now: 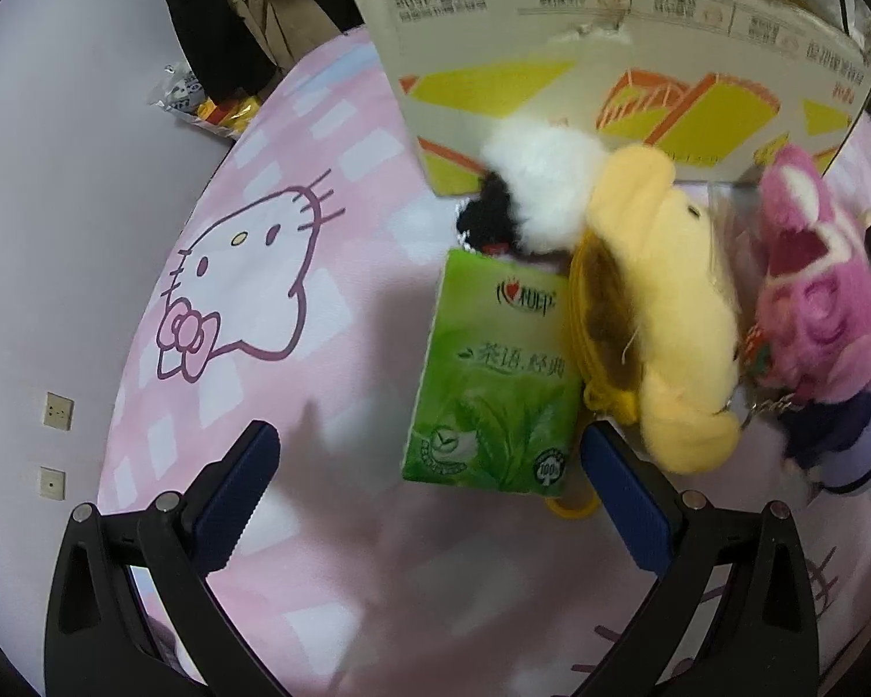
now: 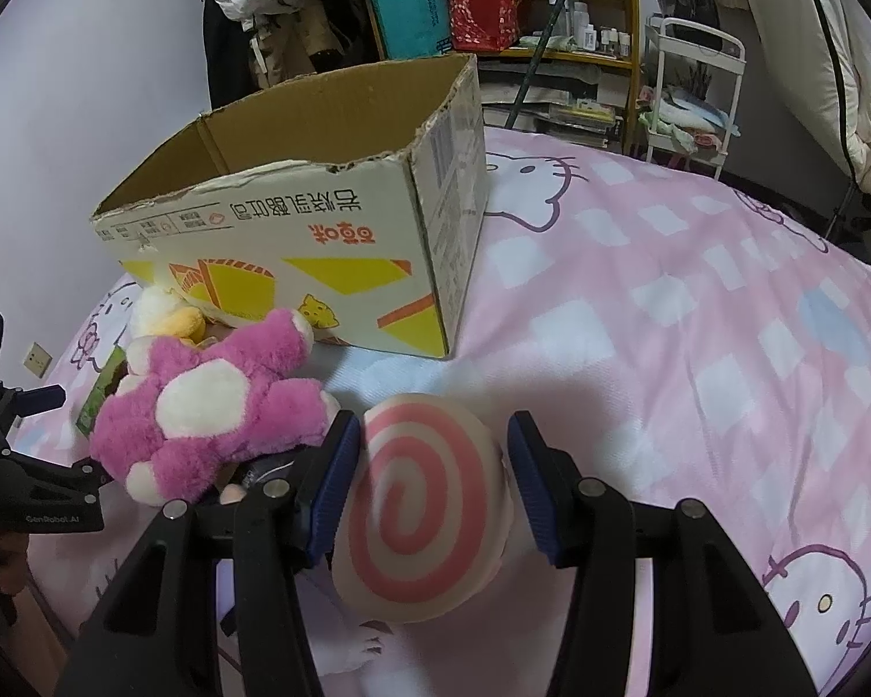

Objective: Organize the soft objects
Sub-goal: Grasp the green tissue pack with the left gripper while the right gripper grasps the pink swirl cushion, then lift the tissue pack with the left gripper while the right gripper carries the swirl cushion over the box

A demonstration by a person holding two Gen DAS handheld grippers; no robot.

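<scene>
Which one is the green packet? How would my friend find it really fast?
Find the big cardboard box standing on the pink cat-print blanket. In front of it lies a row of toys; the green packet lies flat beside the yellow plush. It is the only flat, shiny thing, printed with tea leaves, while its neighbours are all fluffy.

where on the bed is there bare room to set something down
Free: pink checked bedspread right of the open cardboard box, and left of the green tissue pack. Crowded: in front of the box, around the pink plush toy and yellow plush toy.
</scene>
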